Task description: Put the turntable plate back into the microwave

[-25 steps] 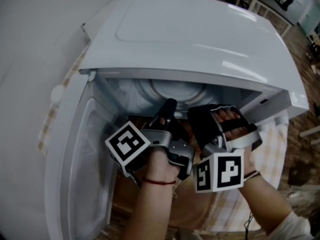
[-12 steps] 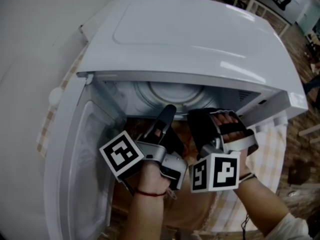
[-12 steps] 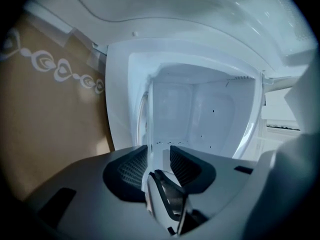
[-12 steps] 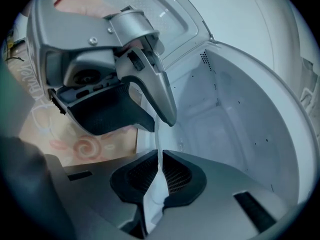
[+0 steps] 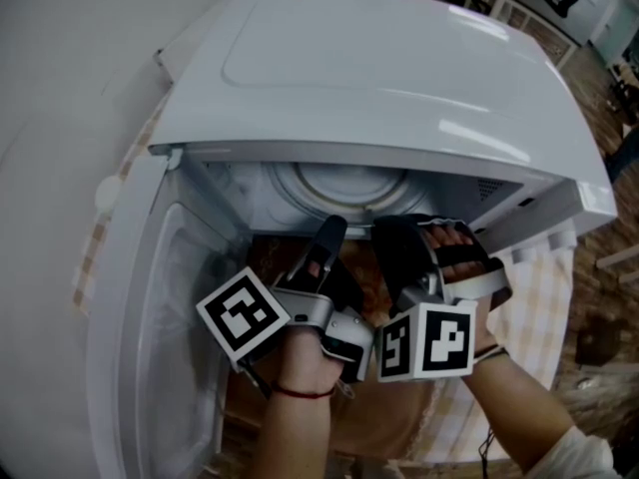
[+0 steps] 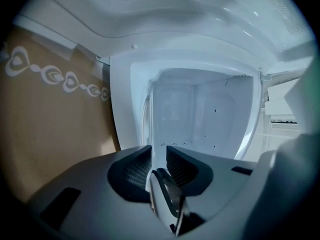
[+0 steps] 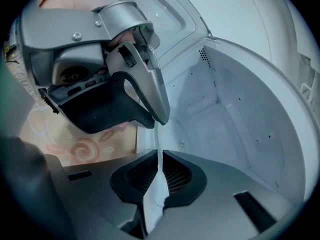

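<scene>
The glass turntable plate (image 5: 344, 183) lies inside the open white microwave (image 5: 379, 68), and its near rim reaches the opening. My left gripper (image 5: 334, 230) and my right gripper (image 5: 397, 230) both reach into the opening, side by side. In the left gripper view the plate (image 6: 151, 134) shows edge-on as a thin pale strip between the pads of the left gripper (image 6: 158, 156). Those jaws have just been closing, with the rim between them. The right gripper (image 7: 160, 159) is shut on the plate rim (image 7: 158, 189). The left gripper (image 7: 155, 120) shows close beside it.
The microwave door (image 5: 170, 297) hangs open at the left. A checked cloth (image 5: 539, 297) covers the table under the microwave. A brown patterned cloth (image 6: 50, 124) shows beside the cavity. The cavity walls (image 7: 240, 114) stand close around both grippers.
The left gripper's marker cube sits slightly lower and further left in the head view. The right gripper and the plate have kept their places.
</scene>
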Tool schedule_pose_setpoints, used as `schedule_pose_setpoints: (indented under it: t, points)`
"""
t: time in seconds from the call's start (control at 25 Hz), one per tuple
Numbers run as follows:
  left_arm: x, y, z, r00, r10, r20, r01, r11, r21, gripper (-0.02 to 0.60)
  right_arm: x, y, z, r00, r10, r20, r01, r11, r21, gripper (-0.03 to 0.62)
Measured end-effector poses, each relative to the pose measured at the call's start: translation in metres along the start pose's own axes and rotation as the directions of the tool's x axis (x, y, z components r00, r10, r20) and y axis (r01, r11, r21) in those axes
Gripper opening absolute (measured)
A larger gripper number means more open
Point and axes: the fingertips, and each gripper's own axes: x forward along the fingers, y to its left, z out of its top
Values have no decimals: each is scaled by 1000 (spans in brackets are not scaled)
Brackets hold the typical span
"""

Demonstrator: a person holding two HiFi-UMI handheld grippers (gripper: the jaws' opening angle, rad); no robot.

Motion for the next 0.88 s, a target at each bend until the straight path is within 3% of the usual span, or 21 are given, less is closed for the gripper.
schedule_pose_setpoints:
  t: [0.48,0.88]
  points:
    - [-2,5,-3,999,-35,23,36,998,-55,84,2,6,-3,1000,8,30,-7,1000,-23,51]
    - [-2,7,-4,999,-33,22,35,998,-55,87,3,7,-4,999,2,37,-2,1000,-10,51]
